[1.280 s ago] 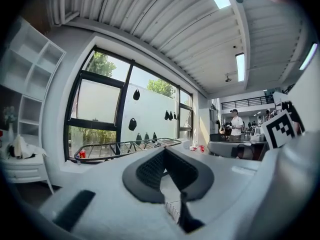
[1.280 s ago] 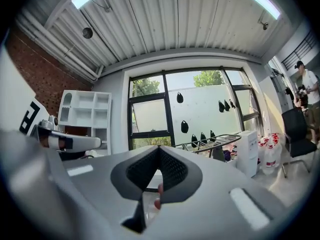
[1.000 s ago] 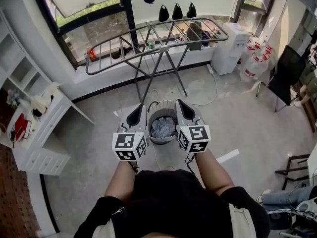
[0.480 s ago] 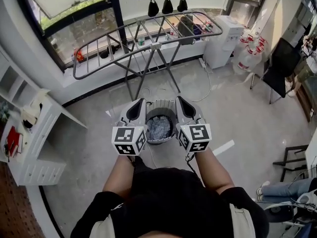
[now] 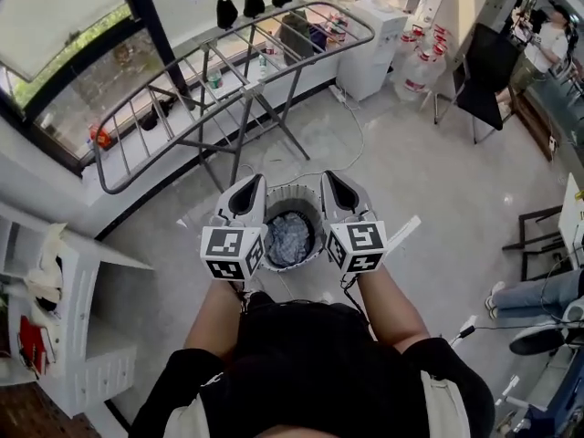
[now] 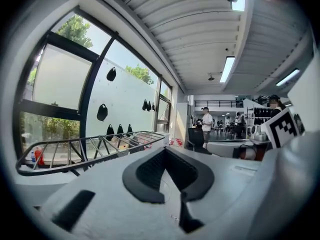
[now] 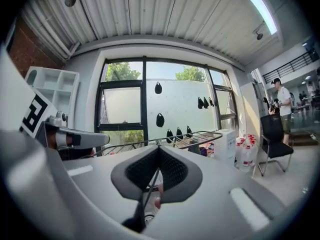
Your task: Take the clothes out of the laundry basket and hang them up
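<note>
A round grey laundry basket (image 5: 313, 199) stands on the floor in front of the person, with crumpled grey-blue clothes (image 5: 290, 235) inside. My left gripper (image 5: 247, 191) is held above the basket's left rim, and my right gripper (image 5: 335, 186) above its right rim. Both are shut with nothing between the jaws. The bare metal drying rack (image 5: 228, 71) stands just beyond the basket, by the window. It also shows ahead in the left gripper view, drying rack (image 6: 90, 146), and in the right gripper view, drying rack (image 7: 192, 136). Both gripper views look level across the room, over the shut left gripper (image 6: 164, 150) and right gripper (image 7: 159, 149).
A white shelf unit (image 5: 82, 308) stands at the left. A white water dispenser (image 5: 379, 35), water bottles (image 5: 424, 57) and a black chair (image 5: 484, 71) lie at the back right. A cable (image 5: 351, 130) runs across the floor. A seated person's legs (image 5: 538, 295) are at the right.
The head view has swung to the right, so the rack and the shelf have slid left in the picture. Both grippers stay shut over the basket.
</note>
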### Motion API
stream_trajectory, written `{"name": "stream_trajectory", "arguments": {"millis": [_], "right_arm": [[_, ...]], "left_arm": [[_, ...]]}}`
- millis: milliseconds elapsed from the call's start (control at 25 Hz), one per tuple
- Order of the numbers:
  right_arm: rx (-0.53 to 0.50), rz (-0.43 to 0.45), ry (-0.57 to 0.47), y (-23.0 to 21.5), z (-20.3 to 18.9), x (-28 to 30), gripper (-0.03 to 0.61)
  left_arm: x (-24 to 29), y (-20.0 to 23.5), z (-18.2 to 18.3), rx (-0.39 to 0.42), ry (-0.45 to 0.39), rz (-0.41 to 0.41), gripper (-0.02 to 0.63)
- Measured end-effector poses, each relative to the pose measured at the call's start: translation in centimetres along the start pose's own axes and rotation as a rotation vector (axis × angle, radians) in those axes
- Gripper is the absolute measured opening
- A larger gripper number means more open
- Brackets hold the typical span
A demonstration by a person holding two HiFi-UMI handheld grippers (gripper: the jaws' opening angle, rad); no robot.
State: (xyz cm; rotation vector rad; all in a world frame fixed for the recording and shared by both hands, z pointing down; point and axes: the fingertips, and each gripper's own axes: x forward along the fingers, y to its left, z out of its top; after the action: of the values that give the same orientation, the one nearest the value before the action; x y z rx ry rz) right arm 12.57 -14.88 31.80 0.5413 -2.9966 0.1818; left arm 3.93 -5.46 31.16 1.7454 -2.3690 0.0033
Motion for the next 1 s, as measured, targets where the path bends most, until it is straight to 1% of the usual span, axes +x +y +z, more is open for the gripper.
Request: {"name": "stream_trajectory", "arguments": {"millis": [120, 240, 320, 400, 440, 480, 560, 720, 840, 1000], "right_arm": [[0.019, -0.048, 0.029, -0.4, -1.4, 1.7, 0.012], [0.017, -0.082, 0.055, -0.6, -2.8, 2.8, 0.012], [0.017, -0.089, 0.053, -0.9, -3.4, 3.5, 0.012], [0.027, -0.068, 0.04, -1.0, -4.0, 4.1, 0.003], [0.032, -0.049, 0.046, -1.0, -4.5, 4.5, 0.126], [0.034, -0.034, 0.062, -1.0, -5.1, 4.8, 0.212], [0.028, -0.026, 0.107, -1.3, -6.5, 5.3, 0.221], [0.026, -0.025, 0.187, -1.8, -9.8, 5.6, 0.221], [0.025, -0.014, 0.261, -1.6, -12.6, 5.9, 0.215], [0.028, 0.003, 0.356, -1.3, -16.9, 6.0, 0.212]], "left_arm": [[1.6, 1.8, -1.0, 0.005, 0.035, -0.042, 0.008], [2.9, 3.5, -2.3, -0.008, 0.056, -0.065, 0.008], [3.9, 4.5, -3.2, -0.013, 0.069, -0.069, 0.008], [4.9, 4.9, -4.2, -0.02, 0.086, -0.094, -0.001], [5.3, 5.0, -4.8, -0.019, 0.099, -0.118, 0.156], [5.6, 5.0, -5.4, -0.014, 0.118, -0.138, 0.282], [6.1, 5.6, -6.9, -0.008, 0.158, -0.147, 0.282], [6.4, 7.2, -10.1, -0.031, 0.218, -0.116, 0.282], [6.4, 8.0, -12.4, -0.023, 0.266, -0.094, 0.282], [6.1, 8.5, -16.2, -0.041, 0.334, -0.086, 0.281]]}}
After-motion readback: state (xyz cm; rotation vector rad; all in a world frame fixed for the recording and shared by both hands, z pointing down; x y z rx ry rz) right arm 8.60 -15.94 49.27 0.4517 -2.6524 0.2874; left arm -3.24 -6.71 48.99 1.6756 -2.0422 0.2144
